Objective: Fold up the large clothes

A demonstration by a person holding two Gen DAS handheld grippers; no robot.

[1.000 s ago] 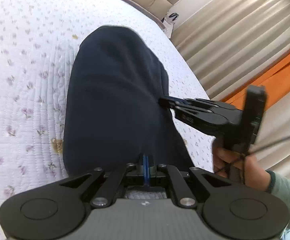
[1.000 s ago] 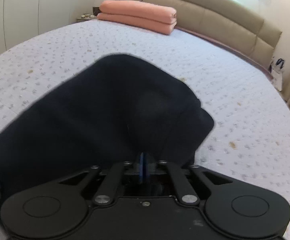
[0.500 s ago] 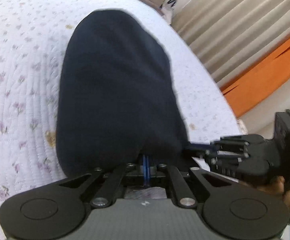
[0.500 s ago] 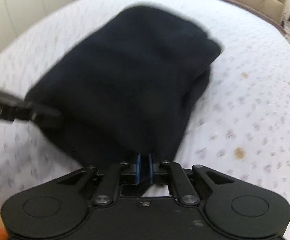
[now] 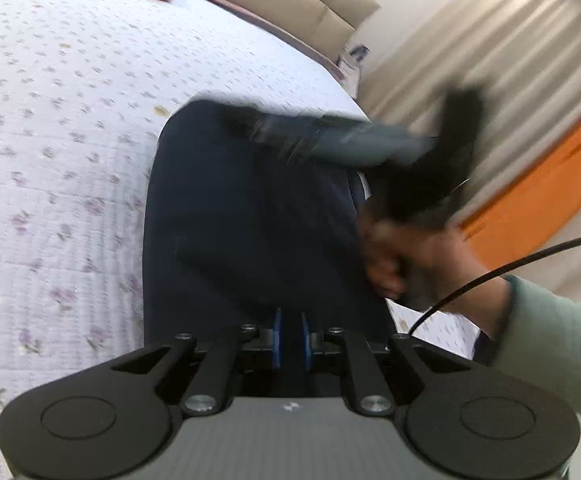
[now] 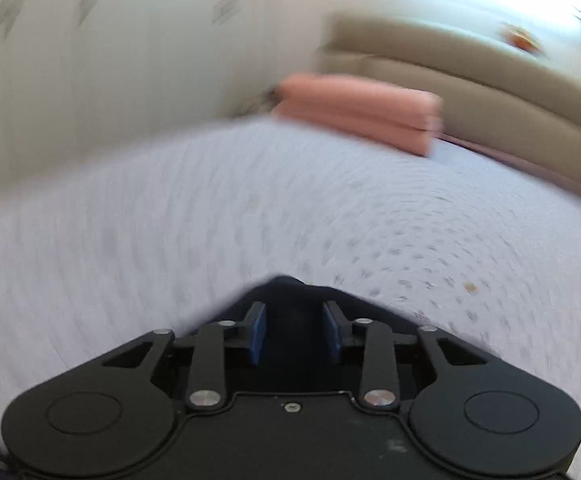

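Two grippers, one dark navy garment point(image 5: 250, 216), folded into a long bundle on the floral quilted bedspread point(image 5: 50, 128); all positions below are given relative to the garment. Left of it: bare bedspread only. At its near end: left gripper point(image 5: 290, 338), blue pads point(image 5: 277, 336) now a narrow gap apart with dark cloth showing between them. Half a second ago they were pressed together on the hem, so I read this as a grip being let go, though whether the pads still touch the cloth cannot be told. Across its far right edge: right gripper point(image 5: 250, 120), heavily motion-blurred, with the person's right hand point(image 5: 406, 256) just off the right edge. In the right wrist view that gripper point(image 6: 292, 334) has its jaws spread wide and nothing between them, only a corner of the garment below; previously nearly closed at the cloth's edge, so released and swinging away. Beyond the garment's far end: folded pink blanket point(image 6: 358, 108) against the beige headboard point(image 6: 490, 92). Judgement: current fold laid down; bundle probably ready for smoothing or another fold.
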